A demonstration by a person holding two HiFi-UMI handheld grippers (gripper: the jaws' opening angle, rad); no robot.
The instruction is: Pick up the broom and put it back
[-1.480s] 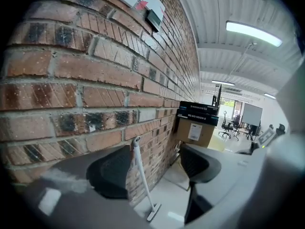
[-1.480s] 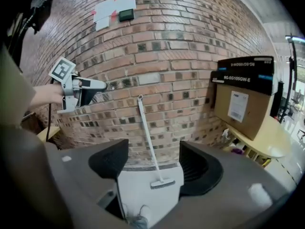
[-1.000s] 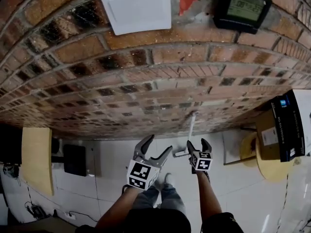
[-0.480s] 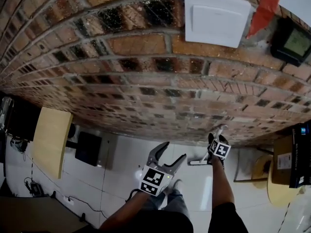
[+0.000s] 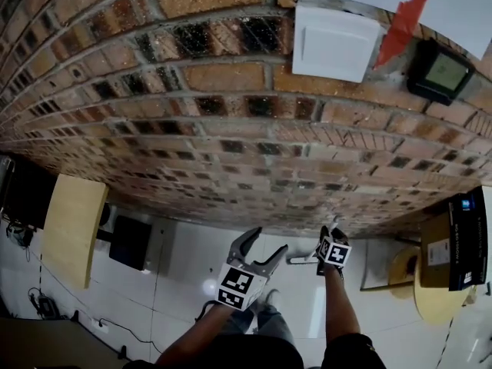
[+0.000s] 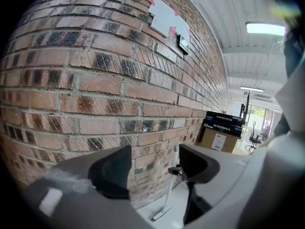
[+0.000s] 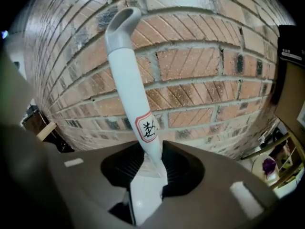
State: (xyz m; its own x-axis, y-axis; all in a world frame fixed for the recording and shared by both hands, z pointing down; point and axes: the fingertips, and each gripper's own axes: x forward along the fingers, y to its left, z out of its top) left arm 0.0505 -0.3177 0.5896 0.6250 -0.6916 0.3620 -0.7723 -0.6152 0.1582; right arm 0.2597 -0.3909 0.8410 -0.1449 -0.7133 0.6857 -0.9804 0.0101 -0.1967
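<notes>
The right gripper (image 7: 152,168) is clenched on the broom (image 7: 128,80): its jaws have just been closing, and the dark ribbed pads now press both sides of the white handle low on its shaft. The handle rises from the grip, tilted slightly left, to a hooked grey-white loop at the top, with a red-edged label (image 7: 147,127) just above the pads. It looks like smooth, rounded plastic. In the head view the right gripper (image 5: 330,233) sits close to the brick wall (image 5: 231,129), and the broom (image 5: 304,259) has its flat white head down on the floor (image 5: 192,260); whether the head touches the foot of the wall is hard to tell from here. The left gripper (image 5: 269,242) is released, jaws wide apart with nothing between them but the wall beyond, and it hangs beside the right one, apart from the broom. From the left gripper (image 6: 155,168), the broom (image 6: 169,190) shows as a thin white pole just in front of the rough, mortar-lined bricks. The glossy pale floor lies open on the person's side of the wall; stacked boxes (image 5: 461,237) bound it on the right, a pale wooden counter (image 5: 73,229) on the left.
</notes>
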